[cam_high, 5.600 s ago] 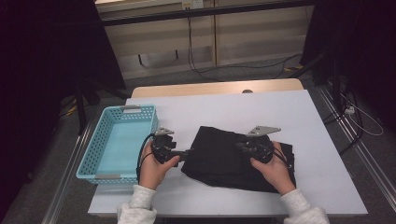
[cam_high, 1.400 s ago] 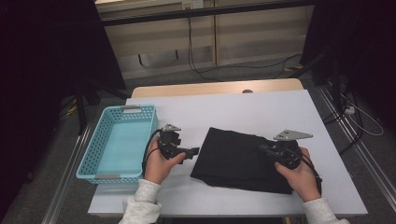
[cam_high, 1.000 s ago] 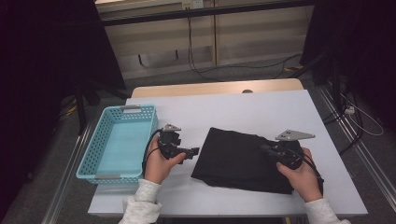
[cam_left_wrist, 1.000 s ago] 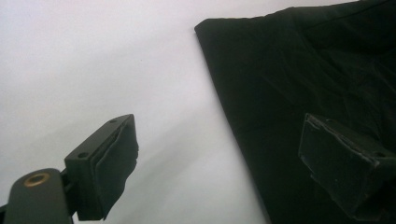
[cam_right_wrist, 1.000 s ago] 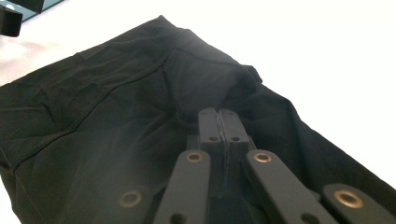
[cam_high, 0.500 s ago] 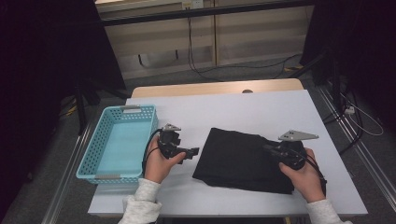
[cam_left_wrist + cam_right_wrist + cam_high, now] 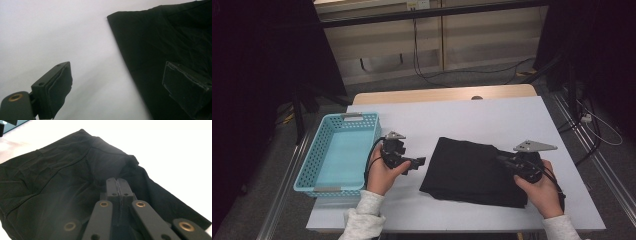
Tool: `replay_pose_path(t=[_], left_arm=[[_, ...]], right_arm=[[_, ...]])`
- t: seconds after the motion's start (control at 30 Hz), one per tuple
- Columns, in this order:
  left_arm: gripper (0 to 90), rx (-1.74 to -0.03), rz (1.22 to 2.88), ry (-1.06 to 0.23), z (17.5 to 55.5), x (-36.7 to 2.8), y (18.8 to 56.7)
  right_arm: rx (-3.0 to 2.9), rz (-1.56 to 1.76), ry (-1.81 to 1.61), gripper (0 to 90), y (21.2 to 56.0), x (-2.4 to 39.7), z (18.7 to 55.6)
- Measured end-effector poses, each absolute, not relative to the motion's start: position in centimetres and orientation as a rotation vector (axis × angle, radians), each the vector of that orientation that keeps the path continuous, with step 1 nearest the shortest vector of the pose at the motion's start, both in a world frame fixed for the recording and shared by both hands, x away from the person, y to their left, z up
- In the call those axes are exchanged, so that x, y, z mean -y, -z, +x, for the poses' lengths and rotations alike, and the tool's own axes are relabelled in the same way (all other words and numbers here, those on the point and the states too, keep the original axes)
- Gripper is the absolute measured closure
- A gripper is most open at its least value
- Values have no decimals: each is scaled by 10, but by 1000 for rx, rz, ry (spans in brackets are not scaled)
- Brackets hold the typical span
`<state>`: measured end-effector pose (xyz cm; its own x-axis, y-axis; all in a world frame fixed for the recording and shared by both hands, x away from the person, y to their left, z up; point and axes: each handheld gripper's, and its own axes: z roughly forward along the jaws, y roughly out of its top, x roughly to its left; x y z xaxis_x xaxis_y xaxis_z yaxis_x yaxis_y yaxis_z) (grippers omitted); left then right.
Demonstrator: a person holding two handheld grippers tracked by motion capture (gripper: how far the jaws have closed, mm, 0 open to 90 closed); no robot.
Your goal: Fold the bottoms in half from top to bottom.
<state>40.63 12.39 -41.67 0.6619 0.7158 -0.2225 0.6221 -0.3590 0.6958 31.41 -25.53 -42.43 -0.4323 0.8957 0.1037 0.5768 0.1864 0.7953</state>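
A folded black garment (image 7: 477, 170) is laid flat on the white surface (image 7: 472, 117), towards the right half and nearer the person's edge. Its upper left corner is seen in the left gripper view (image 7: 160, 42), where the cloth runs diagonally across the pale top.

The left tongs (image 7: 421, 162) are held in the left hand (image 7: 382, 175) just beside the garment's left edge, pointing towards it but apart from it. In the left gripper view the two jaws are spread wide, with bare surface and the cloth's edge between them and nothing gripped.

The right tongs (image 7: 117, 185) are seen pressed together in the right gripper view, the pads meeting over a raised bunch of the dark cloth. Whether a fold is actually pinched between them cannot be told (black pads against black fabric give little away). In the high view the right tongs (image 7: 503, 160) rest at the garment's right side, held by the right hand (image 7: 542, 192), with the grey plate above.

A light blue basket (image 7: 324, 185) stands at the left of the surface, well apart from the garment.
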Motion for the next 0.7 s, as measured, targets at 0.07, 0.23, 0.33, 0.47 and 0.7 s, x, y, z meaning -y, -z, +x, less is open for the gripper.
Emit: replay_pose_path(t=[0.07, 0.23, 0.33, 0.47, 0.7], left_arm=[[91, -1025, 2099, -150, 407, -124, 417], [91, -1024, 2100, -149, 408, -124, 417], [91, -1025, 2098, -152, 408, -124, 416], [90, -1020, 2096, -157, 408, -124, 415], [90, -1019, 2101, -153, 409, -123, 416]], right_arm=[[-2082, 1387, -1126, 900, 424, 256, 314], [-2078, 1390, -1125, 900, 424, 258, 312], [-2076, 1394, -1122, 900, 424, 259, 312], [-2075, 1400, -1120, 900, 424, 261, 311], [-2067, 1401, -1114, 900, 424, 263, 310]])
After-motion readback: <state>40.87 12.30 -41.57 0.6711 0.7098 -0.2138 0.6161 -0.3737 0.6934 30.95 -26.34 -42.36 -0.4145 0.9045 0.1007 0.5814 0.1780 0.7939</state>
